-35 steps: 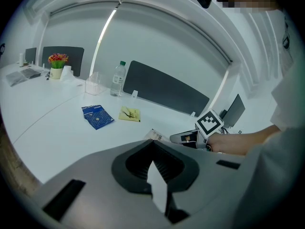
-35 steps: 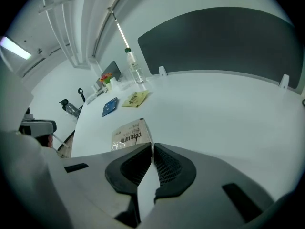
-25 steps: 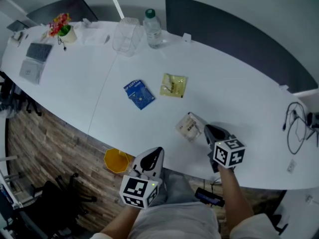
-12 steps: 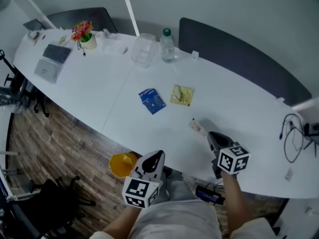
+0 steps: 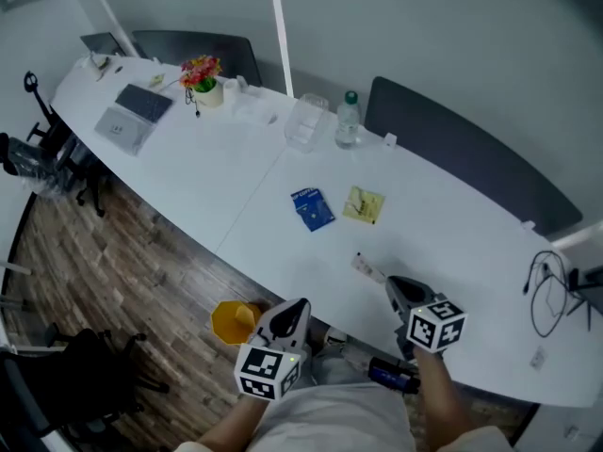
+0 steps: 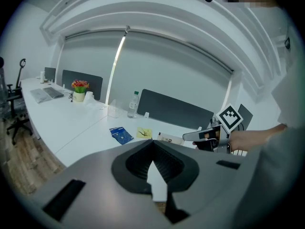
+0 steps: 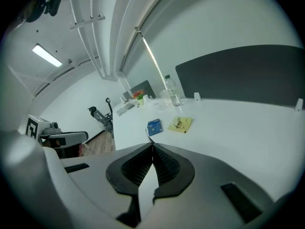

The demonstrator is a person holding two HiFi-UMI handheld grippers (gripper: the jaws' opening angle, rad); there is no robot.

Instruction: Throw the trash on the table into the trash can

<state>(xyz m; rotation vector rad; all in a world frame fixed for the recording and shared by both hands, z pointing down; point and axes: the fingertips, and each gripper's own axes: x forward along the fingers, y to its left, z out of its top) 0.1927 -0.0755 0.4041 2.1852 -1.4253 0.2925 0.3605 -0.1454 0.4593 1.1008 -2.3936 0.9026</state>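
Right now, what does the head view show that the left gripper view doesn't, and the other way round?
Only the head view shows the yellow trash can on the floor beside the table, and the cables at the table's right end. Only the left gripper view shows the left gripper close up, jaws shut with nothing between them, and the ceiling. Both show the blue packet, the yellow packet, the water bottle, the flower pot and the right gripper shut on a white wrapper.

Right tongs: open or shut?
Shut on the white packet: the right tongs' jaws meet, with the packet's thin edge pinched at their tips.
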